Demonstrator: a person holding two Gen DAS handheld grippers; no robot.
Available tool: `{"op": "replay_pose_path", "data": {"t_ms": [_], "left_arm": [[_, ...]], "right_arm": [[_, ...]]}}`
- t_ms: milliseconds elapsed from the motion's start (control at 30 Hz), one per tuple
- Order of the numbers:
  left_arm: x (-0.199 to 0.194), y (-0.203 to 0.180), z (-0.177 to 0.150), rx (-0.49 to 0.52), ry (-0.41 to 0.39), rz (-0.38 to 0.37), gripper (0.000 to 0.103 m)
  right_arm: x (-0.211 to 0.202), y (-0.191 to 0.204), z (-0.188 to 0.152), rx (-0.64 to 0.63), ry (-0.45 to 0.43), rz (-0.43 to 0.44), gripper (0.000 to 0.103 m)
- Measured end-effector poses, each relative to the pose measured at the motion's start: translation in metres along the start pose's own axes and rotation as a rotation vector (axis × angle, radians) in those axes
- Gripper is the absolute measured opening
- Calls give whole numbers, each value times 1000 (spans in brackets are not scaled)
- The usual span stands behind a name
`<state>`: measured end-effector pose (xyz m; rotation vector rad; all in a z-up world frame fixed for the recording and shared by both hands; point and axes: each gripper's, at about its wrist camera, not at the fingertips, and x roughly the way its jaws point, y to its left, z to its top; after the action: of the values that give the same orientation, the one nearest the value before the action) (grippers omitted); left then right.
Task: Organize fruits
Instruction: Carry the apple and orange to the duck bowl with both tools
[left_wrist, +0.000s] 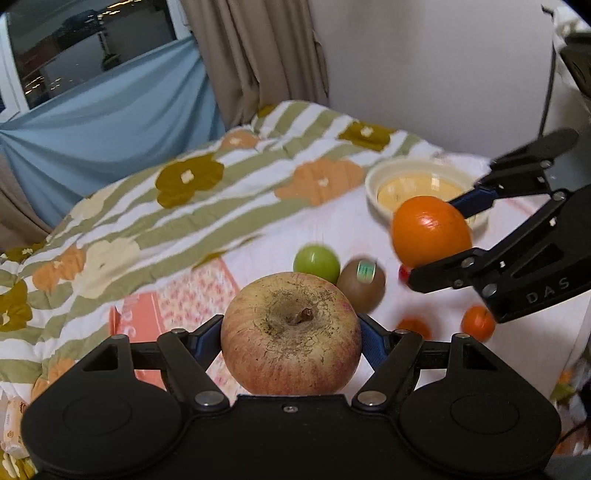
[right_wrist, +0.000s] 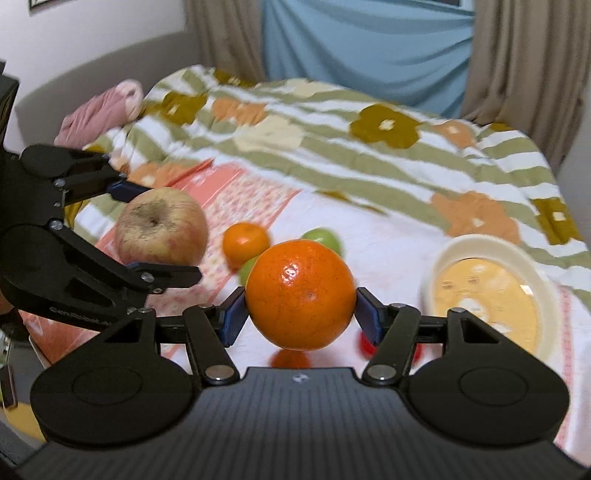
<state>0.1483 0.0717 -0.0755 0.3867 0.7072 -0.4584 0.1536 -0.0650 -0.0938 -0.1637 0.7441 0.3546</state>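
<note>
My left gripper (left_wrist: 291, 332) is shut on a reddish-yellow apple (left_wrist: 291, 336) and holds it above the bed; the apple also shows in the right wrist view (right_wrist: 162, 227). My right gripper (right_wrist: 300, 306) is shut on a large orange (right_wrist: 300, 293), seen in the left wrist view (left_wrist: 431, 230) in front of a cream bowl (left_wrist: 384, 177). The bowl (right_wrist: 546, 295) is empty. On the white cloth lie a green fruit (left_wrist: 316, 263), a kiwi (left_wrist: 362, 284), small oranges (left_wrist: 478, 322) (right_wrist: 245, 243) and a red fruit (left_wrist: 403, 273).
A flowered striped quilt (left_wrist: 147, 206) covers the bed behind the fruit. A pink patterned cloth (left_wrist: 147, 314) lies at the left. Curtains (left_wrist: 255, 55) and a wall stand behind. A pink bundle (right_wrist: 103, 107) lies at the quilt's far left in the right wrist view.
</note>
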Motion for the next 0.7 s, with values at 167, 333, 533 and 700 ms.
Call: {"op": "replay_pose_path", "data": {"t_ms": [167,333,533,700], "left_arm": [[-9,-22,30,-50,-34,29,78],[-5,-54,61,-82,-49,38,78],[17,-92,101,-95,-68,31,78],[57,-118,126,-96,-51,19,78]], "right_arm": [[-33,-46,2,31,-38,-31,77],[-55,-101,-3,46,-61,-62,77],[-63,-171,-3,60,-72,-91,77],[-51,-226,-3,73,-62,-104,77]]}}
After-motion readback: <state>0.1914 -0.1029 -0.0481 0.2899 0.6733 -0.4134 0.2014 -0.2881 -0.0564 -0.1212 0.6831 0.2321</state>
